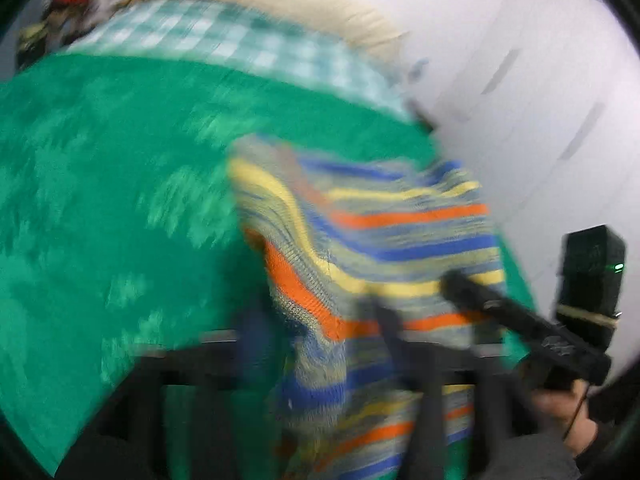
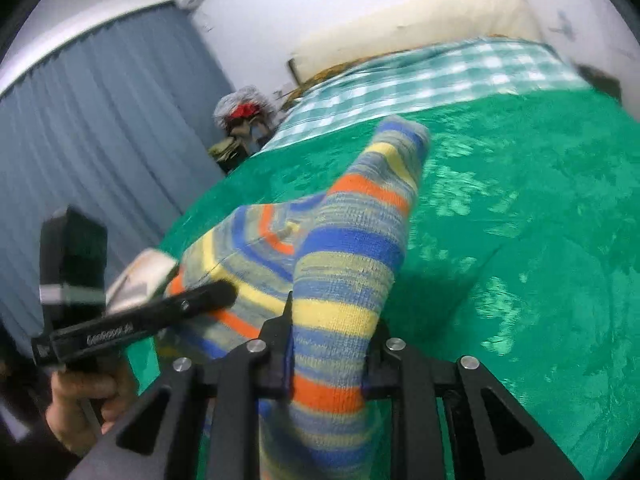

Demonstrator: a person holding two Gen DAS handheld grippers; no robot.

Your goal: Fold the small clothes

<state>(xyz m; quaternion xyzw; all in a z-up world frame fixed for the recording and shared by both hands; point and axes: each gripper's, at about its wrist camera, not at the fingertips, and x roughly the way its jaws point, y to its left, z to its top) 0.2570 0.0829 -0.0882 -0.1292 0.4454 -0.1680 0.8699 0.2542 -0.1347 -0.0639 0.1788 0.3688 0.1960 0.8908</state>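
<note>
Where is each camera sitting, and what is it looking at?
Left wrist view: sits on the left gripper, blurred, looking along its fingers at the striped sock over the green bedspread; the right gripper and hand show at right.
Right wrist view: sits on the right gripper, looking up the sock it clamps toward the blue curtain; the left gripper and hand show at left.
Shared: sock, bedspread, checked sheet.

A: Right gripper (image 2: 326, 364) up close: matte black, angular linkage arms, 4 round silver screw heads across the joints.

B: And the left gripper (image 2: 188, 308)?

A: A long black bar with white lettering too blurred to read, a boxy black block behind it. The left hand (image 2: 86, 408) shows bare skin, with a dark sleeve at the wrist.
</note>
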